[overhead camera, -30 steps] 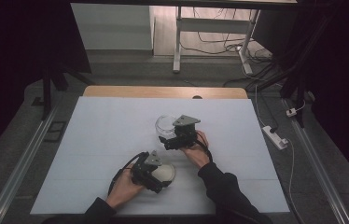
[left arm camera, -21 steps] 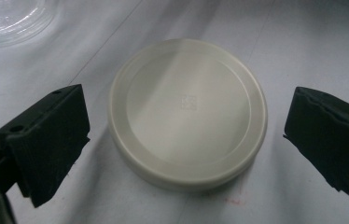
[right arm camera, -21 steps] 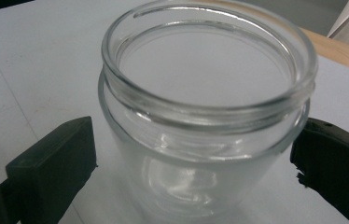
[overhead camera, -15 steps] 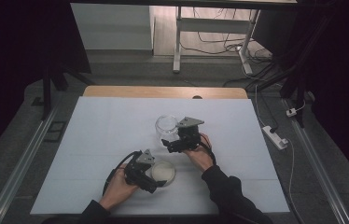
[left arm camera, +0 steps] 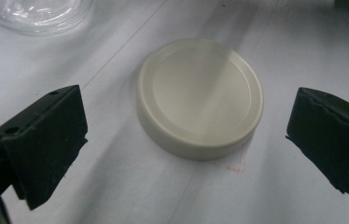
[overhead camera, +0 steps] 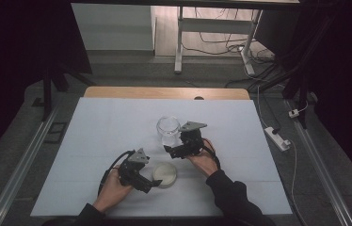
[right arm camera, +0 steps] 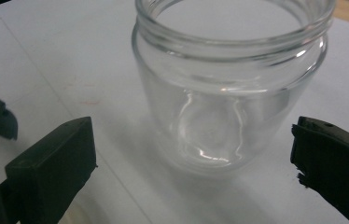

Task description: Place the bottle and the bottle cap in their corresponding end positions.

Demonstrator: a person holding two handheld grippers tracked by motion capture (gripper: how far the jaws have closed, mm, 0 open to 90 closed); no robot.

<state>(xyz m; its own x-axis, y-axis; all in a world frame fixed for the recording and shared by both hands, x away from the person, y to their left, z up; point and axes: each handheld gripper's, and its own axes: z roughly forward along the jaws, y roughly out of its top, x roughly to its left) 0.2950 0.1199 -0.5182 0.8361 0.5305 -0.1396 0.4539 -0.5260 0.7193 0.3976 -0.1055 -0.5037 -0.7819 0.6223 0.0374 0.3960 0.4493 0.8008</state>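
A clear glass jar (overhead camera: 167,128) stands upright and lidless on the white table (overhead camera: 99,141). Its cream round lid (overhead camera: 164,173) lies flat nearer the person. My left gripper (overhead camera: 151,184) is open beside the lid; in the left gripper view the lid (left arm camera: 199,97) lies just ahead of the two spread jaws, untouched. My right gripper (overhead camera: 170,151) is open just short of the jar; in the right gripper view the jar (right arm camera: 228,79) stands ahead of the wide-apart jaws, with its mouth open.
A wooden strip (overhead camera: 164,92) edges the table's far side. Metal rails (overhead camera: 21,162) run along both sides. A power strip (overhead camera: 277,137) lies on the floor at the right. A desk frame (overhead camera: 179,42) and cables stand beyond the table.
The jar now stands alone on the table and the lid lies apart from it. Both grippers have drawn back a little, and their jaws are spread.
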